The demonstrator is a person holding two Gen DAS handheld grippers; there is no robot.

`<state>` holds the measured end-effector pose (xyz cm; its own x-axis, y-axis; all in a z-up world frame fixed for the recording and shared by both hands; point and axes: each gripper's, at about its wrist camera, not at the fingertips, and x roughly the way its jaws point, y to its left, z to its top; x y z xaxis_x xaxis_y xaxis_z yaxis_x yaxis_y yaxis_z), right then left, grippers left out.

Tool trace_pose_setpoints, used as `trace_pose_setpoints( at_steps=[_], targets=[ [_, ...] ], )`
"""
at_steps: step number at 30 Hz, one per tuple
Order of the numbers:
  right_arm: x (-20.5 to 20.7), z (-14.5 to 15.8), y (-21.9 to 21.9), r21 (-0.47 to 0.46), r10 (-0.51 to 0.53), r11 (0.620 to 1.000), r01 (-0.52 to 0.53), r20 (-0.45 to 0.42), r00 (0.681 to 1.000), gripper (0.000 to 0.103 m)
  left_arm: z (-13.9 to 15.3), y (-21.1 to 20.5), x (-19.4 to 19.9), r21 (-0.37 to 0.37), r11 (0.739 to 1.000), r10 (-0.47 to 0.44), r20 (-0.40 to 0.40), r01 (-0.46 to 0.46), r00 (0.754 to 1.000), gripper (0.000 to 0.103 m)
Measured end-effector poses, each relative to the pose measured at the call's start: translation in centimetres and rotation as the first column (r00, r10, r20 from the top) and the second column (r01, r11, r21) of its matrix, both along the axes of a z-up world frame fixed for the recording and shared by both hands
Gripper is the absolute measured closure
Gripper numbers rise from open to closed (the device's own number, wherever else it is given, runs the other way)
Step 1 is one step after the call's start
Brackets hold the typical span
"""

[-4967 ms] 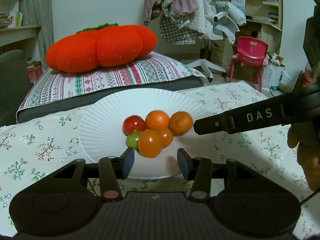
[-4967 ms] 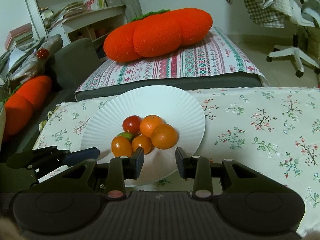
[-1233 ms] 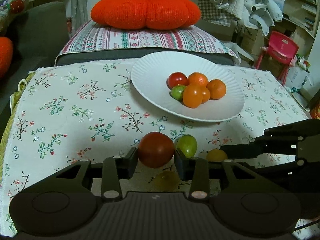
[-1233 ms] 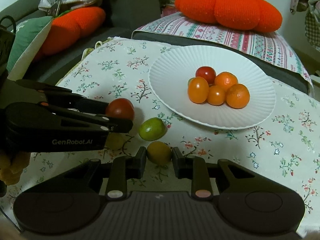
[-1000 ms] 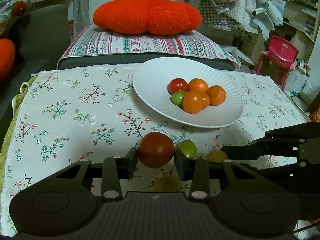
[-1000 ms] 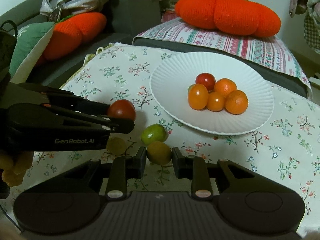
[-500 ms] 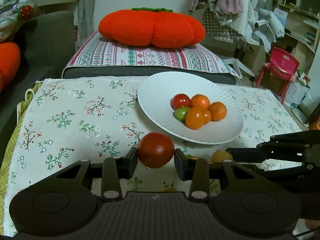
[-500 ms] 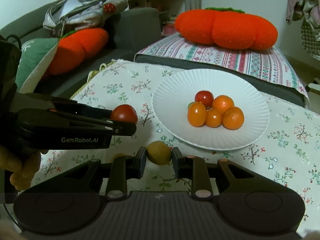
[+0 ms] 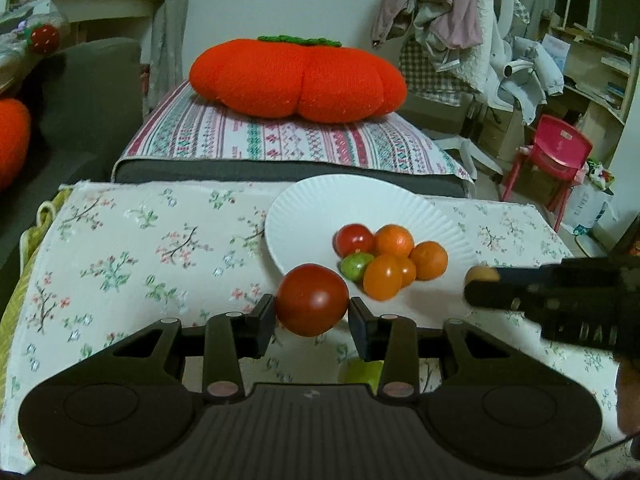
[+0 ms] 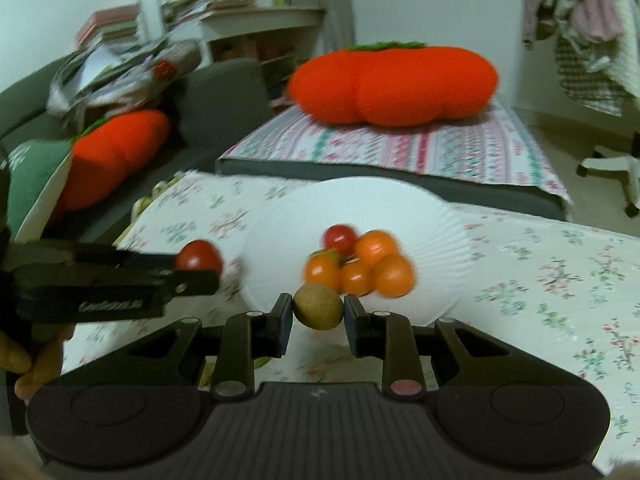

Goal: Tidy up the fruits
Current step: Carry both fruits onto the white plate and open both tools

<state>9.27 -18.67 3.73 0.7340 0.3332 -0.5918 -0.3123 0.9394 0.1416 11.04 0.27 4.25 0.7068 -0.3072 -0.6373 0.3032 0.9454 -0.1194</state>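
Left wrist view: left tongs (image 9: 311,322) at lower centre of frame, closed onto a large red tomato (image 9: 311,299), one finger pressed to each side; fruit held clear of the cloth.
Right tongs, same view: right tongs (image 9: 480,280) enter from the right edge, blurred, with a brownish-yellow fruit (image 9: 482,274) showing at the tip.
Plate: white paper plate (image 9: 320,208) right of centre on the floral worktop (image 9: 140,240); rim fluted, far half bare.
Plate contents: small red tomato (image 9: 354,239), green fruit (image 9: 356,265), four orange fruits (image 9: 394,240) bunched and touching toward the near side.
Loose fruit: a green fruit on the cloth (image 9: 362,372) low in frame, partly hidden behind the left tongs' right finger.
Right wrist view: whole frame motion-blurred. Right tongs (image 10: 318,314) at lower centre, narrowed onto the brownish-yellow fruit (image 10: 318,306), gripped on both sides, in front of the near rim of the plate (image 10: 360,200).
Left tongs, this view: left tongs (image 10: 200,270) reach in from the left edge, the red tomato (image 10: 199,259) at their tip, just left of the plate rim.
Background: orange knitted cushion (image 9: 298,78) on a striped mattress (image 9: 280,140) beyond the worktop; red child's chair (image 9: 554,152) at right.
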Motion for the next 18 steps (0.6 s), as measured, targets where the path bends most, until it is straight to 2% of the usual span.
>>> trace_pose_setpoints(
  at_steps=[7, 18],
  targets=[
    [1.7, -0.7, -2.4, 0.023, -0.101, 0.995, 0.101, -0.014, 0.995, 0.078, -0.3, -0.8, 1.1, 0.017, 0.999, -0.028, 0.039, 0.027, 0.999, 0.085],
    [2.1, -2.0, -1.4, 0.007, -0.086, 0.996, 0.086, -0.019, 0.996, 0.078, -1.3, -2.1, 1.9, 0.067, 0.996, -0.063, 0.057, 0.059, 0.996, 0.085]
  ],
)
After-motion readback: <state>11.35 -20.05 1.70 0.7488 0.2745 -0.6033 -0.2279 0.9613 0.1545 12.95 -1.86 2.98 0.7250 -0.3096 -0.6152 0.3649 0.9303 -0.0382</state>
